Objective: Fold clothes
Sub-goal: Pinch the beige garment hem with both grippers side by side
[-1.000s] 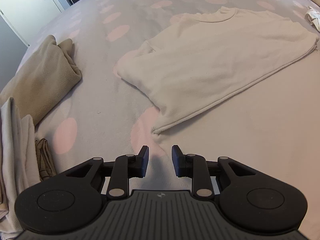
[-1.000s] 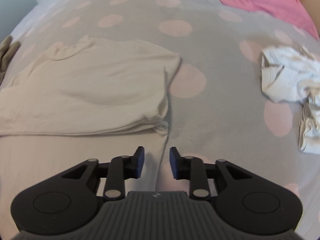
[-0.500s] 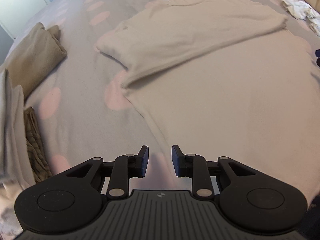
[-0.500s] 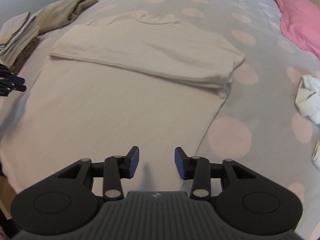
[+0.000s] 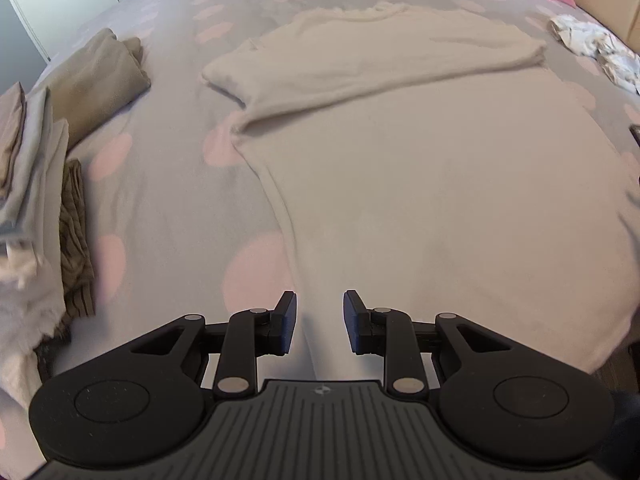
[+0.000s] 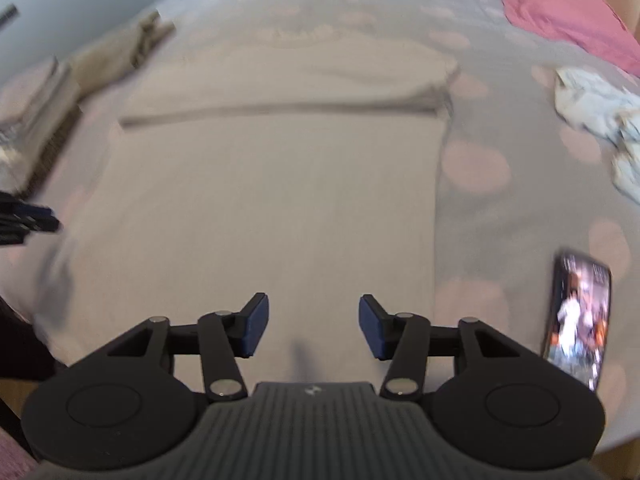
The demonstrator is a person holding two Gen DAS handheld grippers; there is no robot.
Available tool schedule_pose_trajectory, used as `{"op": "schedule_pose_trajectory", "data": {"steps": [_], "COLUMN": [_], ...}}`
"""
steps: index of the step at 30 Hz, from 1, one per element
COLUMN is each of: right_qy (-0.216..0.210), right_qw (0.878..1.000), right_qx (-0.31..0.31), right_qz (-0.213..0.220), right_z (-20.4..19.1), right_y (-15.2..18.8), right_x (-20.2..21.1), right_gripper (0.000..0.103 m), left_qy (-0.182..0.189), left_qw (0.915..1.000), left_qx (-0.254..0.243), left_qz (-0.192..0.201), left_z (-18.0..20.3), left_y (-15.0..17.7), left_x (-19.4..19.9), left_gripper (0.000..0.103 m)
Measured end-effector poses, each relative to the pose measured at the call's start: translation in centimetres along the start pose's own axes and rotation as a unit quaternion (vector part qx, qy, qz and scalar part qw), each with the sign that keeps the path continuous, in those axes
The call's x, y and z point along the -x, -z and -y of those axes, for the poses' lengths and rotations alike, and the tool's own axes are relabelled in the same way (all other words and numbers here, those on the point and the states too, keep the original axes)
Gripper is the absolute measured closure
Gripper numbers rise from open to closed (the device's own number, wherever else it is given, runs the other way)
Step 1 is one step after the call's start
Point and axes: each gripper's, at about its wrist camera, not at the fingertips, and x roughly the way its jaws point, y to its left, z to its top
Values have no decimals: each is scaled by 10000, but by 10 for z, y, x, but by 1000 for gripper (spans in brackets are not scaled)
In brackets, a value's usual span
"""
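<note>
A cream long-sleeved top [image 5: 420, 168] lies flat on the grey dotted bed cover, its upper part with the sleeves folded over across the chest [image 5: 372, 60]. It also shows in the right wrist view [image 6: 272, 184], blurred. My left gripper [image 5: 319, 322] is open and empty, low over the top's lower left edge near the hem. My right gripper [image 6: 313, 330] is open wider and empty over the top's lower right part. The left gripper's fingers [image 6: 28, 218] show at the left edge of the right wrist view.
A stack of folded clothes [image 5: 36, 184] and a tan folded garment [image 5: 100, 80] lie at the left. A crumpled white garment [image 5: 592, 48] and a pink pillow [image 6: 560, 8] are at the far right. A phone [image 6: 578, 320] lies right of the right gripper.
Both grippers have pulled back from the fold toward the hem end of the top. The right gripper's jaws have opened wider. The phone has come into view.
</note>
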Motion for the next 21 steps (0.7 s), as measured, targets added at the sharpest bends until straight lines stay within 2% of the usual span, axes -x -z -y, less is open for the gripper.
{"op": "schedule_pose_trajectory", "data": {"steps": [4, 6, 7, 9, 14, 15, 17, 19, 21], "right_qy": [476, 660, 739, 795, 764, 783, 797, 802, 777], "right_qw": [9982, 9967, 9958, 9940, 9914, 9914, 9918, 9921, 9928], "right_qx": [-87, -156, -195, -298, -247, -190, -112, -29, 100], "right_qz": [-344, -449, -509, -695, -1033, -1027, -995, -961, -912], "right_z": [6, 12, 15, 19, 17, 15, 12, 9, 4], "right_y": [12, 14, 14, 15, 18, 19, 19, 20, 21], "right_x": [-10, -15, -18, -25, -41, -41, -40, -39, -37], "right_gripper": [42, 37, 36, 36, 35, 36, 46, 62, 73], "left_qy": [-24, -3, 8, 51, 58, 68, 67, 61, 57], "left_qw": [9991, 9975, 9963, 9939, 9927, 9922, 9917, 9926, 9940], "left_qx": [82, 261, 350, 499, 520, 579, 624, 529, 350], "left_qz": [-404, -662, -789, -982, -1088, -1103, -1124, -1096, -1032], "left_z": [1, -5, -8, -14, -14, -16, -16, -12, -6], "left_y": [18, 25, 28, 34, 43, 43, 42, 41, 41], "left_x": [-2, -7, -9, -15, -22, -23, -23, -23, -22], "left_gripper": [76, 68, 67, 60, 57, 57, 57, 59, 67]}}
